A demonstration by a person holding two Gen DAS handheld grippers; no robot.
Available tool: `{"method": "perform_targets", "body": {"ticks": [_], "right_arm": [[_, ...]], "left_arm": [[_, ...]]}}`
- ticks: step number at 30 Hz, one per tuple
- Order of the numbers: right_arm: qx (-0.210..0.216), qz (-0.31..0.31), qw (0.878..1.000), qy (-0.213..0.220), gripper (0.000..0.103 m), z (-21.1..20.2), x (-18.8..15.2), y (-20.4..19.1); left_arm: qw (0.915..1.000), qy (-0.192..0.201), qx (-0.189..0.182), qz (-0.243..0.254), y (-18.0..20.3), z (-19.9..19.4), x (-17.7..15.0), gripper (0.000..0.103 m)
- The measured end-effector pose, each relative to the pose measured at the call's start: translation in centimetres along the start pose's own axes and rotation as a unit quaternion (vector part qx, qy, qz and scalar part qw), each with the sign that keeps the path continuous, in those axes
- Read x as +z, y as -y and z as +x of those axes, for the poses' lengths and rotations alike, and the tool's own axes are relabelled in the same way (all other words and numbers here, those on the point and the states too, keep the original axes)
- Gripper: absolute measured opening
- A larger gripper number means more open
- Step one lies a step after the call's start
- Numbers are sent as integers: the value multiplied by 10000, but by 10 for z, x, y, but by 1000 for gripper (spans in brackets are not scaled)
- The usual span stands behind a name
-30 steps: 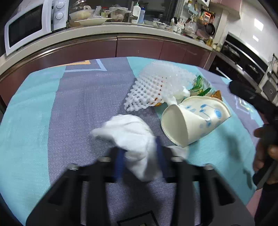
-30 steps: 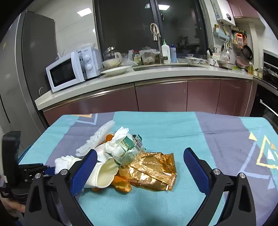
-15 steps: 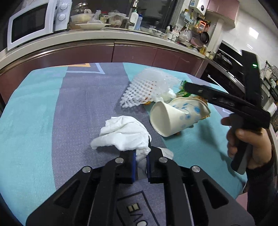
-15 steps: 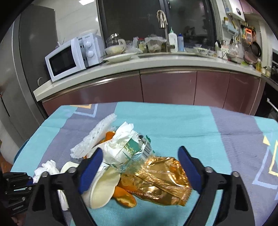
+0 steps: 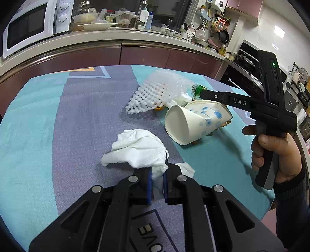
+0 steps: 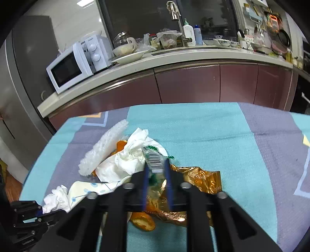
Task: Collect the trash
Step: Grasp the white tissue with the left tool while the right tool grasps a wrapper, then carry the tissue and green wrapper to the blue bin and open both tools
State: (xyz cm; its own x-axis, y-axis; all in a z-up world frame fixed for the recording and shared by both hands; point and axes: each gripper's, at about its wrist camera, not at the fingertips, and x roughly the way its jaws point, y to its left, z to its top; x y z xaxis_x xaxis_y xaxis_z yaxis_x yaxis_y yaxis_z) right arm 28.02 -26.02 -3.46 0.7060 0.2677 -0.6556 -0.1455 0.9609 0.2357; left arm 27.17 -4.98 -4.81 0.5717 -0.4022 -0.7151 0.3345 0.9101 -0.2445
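Left wrist view: left hand-held gripper [image 5: 156,181] pinches a white tissue [image 5: 138,151] on the desk [image 5: 34,135]. Right hand-held gripper [image 6: 156,170] squeezes a clear green-printed wrapper [image 6: 155,161] above a gold bag [image 6: 195,180].

home kitchen: white microwave [image 6: 72,67] on a curved counter [image 6: 174,58], maroon cabinet doors [image 6: 189,85] below, sink faucet [image 6: 174,13] with soap bottles [image 6: 189,33], dishes, hanging pans [image 5: 224,36], oven [image 5: 246,64] at right, table with teal-grey patterned cloth [image 6: 213,131] in front
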Motion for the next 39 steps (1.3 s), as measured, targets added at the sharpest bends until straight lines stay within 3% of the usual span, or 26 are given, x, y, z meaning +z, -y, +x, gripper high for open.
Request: {"method": "perform_targets", "body": {"ticks": [9,21,39], "right_arm": [[-51,141,9988,471,6,-27,6,3],[-141,119,9947,1012,6,-93,-6,1],[2,12,9945,1050,6,-147,-60,-19]], "left_arm": [[9998,140,22,137,9,-15,0,9],[9989,362,-54,304,25,-52,-11,9],[9976,522,-244,391,41,-101,-41,9]]}}
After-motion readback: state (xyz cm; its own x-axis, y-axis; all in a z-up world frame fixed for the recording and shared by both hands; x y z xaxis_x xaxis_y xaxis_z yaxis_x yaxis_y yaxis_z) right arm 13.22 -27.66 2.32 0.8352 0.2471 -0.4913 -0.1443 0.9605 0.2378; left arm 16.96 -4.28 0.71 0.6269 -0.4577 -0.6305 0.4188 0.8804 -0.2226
